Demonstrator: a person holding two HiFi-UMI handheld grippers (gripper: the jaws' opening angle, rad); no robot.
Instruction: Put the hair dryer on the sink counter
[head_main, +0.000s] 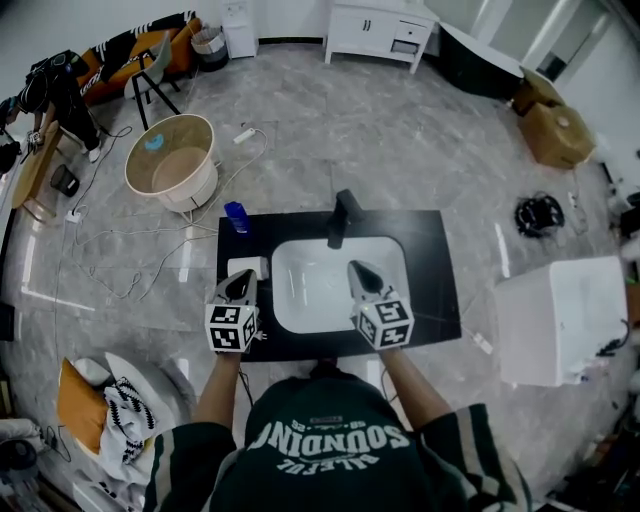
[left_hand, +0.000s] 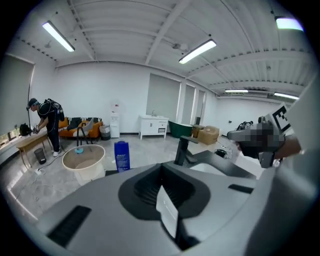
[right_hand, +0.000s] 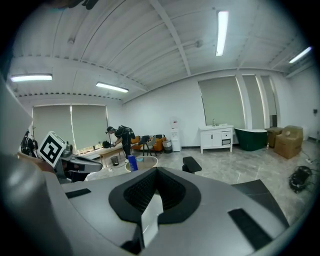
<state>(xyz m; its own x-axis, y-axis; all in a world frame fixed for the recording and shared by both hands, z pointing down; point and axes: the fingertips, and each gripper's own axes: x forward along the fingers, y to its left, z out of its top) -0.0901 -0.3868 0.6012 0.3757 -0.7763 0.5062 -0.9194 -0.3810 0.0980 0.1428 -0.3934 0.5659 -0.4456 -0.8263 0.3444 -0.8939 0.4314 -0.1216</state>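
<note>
The black sink counter (head_main: 430, 280) with its white basin (head_main: 320, 290) and black faucet (head_main: 343, 215) lies just below me. My left gripper (head_main: 240, 277) hovers over the counter's left side, above a small white block (head_main: 250, 266). Its jaws are shut with nothing between them, as the left gripper view (left_hand: 162, 192) also shows. My right gripper (head_main: 357, 268) hangs over the basin's right half, also shut and empty (right_hand: 152, 200). I cannot pick out a hair dryer in any view.
A blue bottle (head_main: 236, 216) stands at the counter's back left corner. A beige tub (head_main: 172, 160) sits on the floor to the left, with cables around it. A white cabinet (head_main: 560, 320) is to the right. A person (left_hand: 47, 125) works at a far table.
</note>
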